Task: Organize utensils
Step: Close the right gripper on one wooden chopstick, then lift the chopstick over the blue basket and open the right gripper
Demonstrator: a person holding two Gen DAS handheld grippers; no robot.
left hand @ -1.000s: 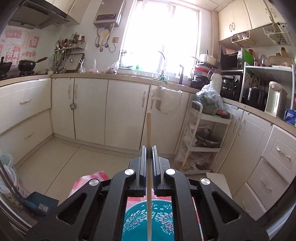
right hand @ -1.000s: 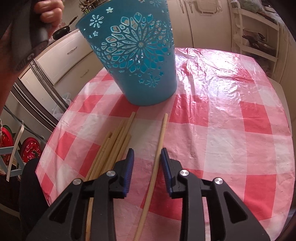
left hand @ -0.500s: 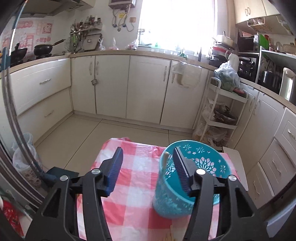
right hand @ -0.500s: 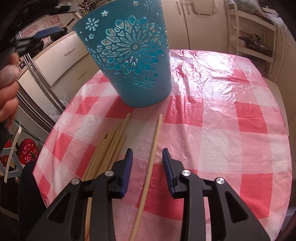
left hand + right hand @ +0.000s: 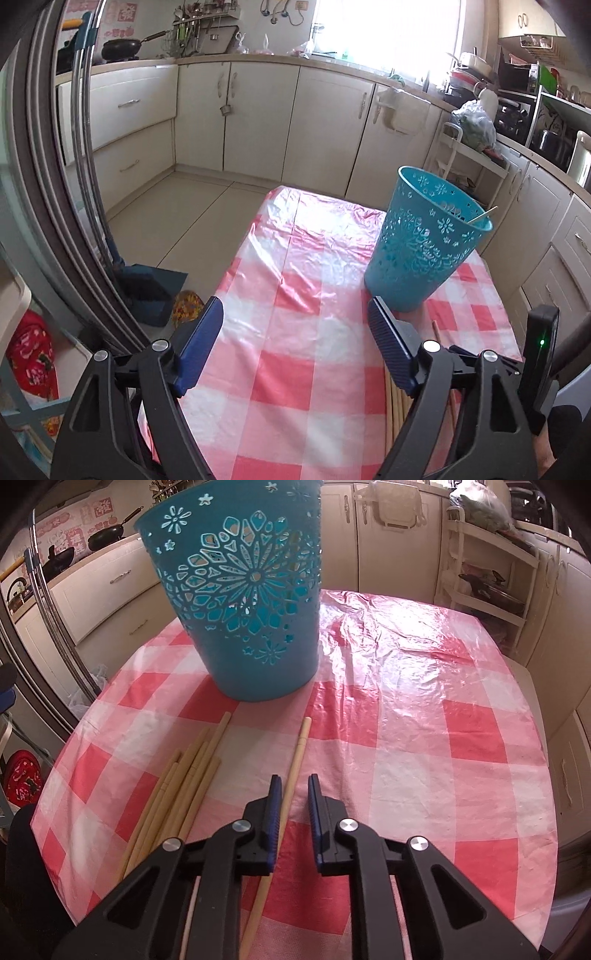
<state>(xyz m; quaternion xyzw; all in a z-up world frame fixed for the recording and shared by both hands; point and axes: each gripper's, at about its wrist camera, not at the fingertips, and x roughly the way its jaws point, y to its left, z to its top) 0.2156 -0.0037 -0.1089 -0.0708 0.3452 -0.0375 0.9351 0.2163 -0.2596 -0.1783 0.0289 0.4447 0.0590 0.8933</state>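
A single chopstick [image 5: 295, 768], thin, light, stiff and probably slick, lies on the worktop [image 5: 406, 738] between the narrowed right claw [image 5: 293, 805], whose jaws have just been closing; mid-shaft pinching is advised. The left claw [image 5: 295, 332] is spread wide, empty.

- The tablecloth [image 5: 406, 709] over the tabletop is a glossy check of red, pink and white squares.
- The basket [image 5: 251, 602] is teal blue, its wall cut through with flower and star shapes around one large starburst.
- The chopsticks [image 5: 184, 786] are a pale, plain wood tan.
- Both grippers have black frames, silver rivets and dark blue ribbed pads on the fingers [image 5: 201, 338].
- The cabinets [image 5: 258, 122] are cream with pale handles.
- The floor [image 5: 166, 210] is beige tile.
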